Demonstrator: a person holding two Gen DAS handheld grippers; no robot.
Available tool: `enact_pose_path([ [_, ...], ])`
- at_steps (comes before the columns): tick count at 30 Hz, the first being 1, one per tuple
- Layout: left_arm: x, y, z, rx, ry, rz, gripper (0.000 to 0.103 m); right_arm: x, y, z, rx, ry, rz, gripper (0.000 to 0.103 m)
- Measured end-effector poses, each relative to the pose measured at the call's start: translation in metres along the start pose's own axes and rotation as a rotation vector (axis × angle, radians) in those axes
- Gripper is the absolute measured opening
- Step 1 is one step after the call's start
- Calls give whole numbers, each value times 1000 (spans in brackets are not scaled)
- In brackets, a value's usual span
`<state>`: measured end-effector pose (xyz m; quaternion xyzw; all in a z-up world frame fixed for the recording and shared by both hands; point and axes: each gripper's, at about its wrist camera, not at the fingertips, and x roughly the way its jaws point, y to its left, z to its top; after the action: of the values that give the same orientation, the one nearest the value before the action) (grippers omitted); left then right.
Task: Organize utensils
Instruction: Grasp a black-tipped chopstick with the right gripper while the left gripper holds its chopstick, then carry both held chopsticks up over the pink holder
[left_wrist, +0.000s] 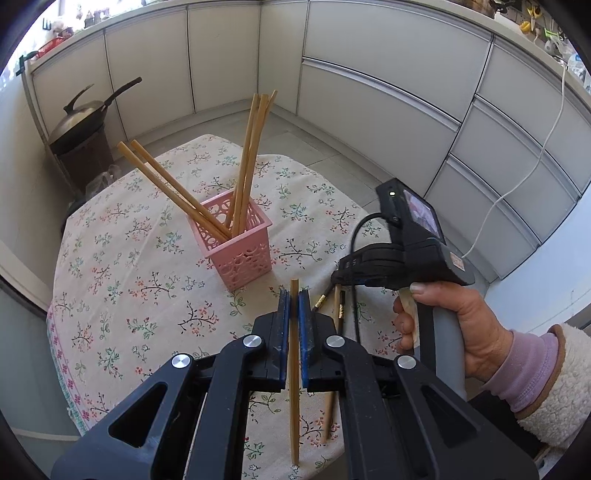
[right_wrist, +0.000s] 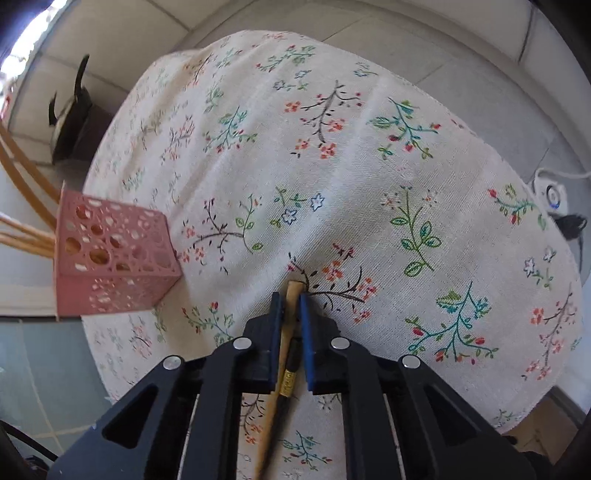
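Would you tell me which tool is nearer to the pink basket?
Left, as far as the views show. The left tool sits just before the pink basket; the right tool sits off to the basket's side.

Six bamboo chopsticks (left_wrist: 248, 158) stand in one pink basket (left_wrist: 236, 243) (two lean left, four lean right). One more bamboo chopstick (left_wrist: 294, 369) sits between the left gripper's pads. Two dark-tipped chopsticks (left_wrist: 338, 306) lie on the one floral tablecloth (left_wrist: 129, 258). One wok (left_wrist: 85, 114) sits beyond the table.
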<state>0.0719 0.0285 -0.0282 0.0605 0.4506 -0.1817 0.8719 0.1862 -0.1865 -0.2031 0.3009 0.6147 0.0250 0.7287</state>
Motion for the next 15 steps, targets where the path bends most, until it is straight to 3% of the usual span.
enact_pose_path([
  [7,-11,7,2,-29,-40,13,4,-57,-3,-4,-13,-158,105,8],
  [15,-36,13,4,-55,-118,31,4,-149,18,-41,-170,-347,194,8],
])
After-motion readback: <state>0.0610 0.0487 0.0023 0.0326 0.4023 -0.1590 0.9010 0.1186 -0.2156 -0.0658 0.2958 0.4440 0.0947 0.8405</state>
